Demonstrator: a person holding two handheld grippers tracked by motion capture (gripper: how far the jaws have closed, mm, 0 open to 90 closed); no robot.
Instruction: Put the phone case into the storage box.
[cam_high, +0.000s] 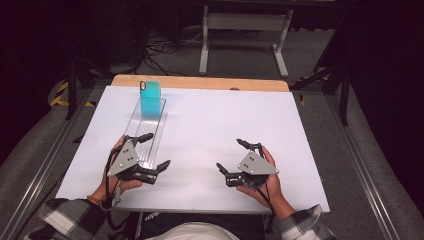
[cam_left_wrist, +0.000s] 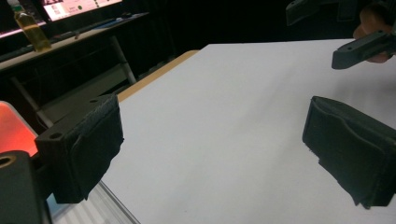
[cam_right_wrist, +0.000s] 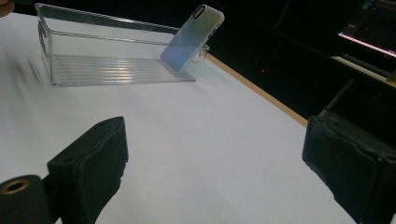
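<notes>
Nearest us, we hold the left claw (cam_high: 152, 150) and the right claw (cam_high: 231, 156) low over the white desk (cam_high: 225, 120), each with its jaws spread wide and nothing between them. Our left claw hovers at the near end of a long clear tray (cam_high: 150, 125). At the tray's far end we see a turquoise phone (cam_high: 149, 98) standing tilted against the end wall.

Dark room, grey carpet floor (cam_high: 310, 50), white metal frame (cam_high: 245, 22) beyond white table (cam_high: 225, 115), tangled cables (cam_high: 160, 55)
</notes>
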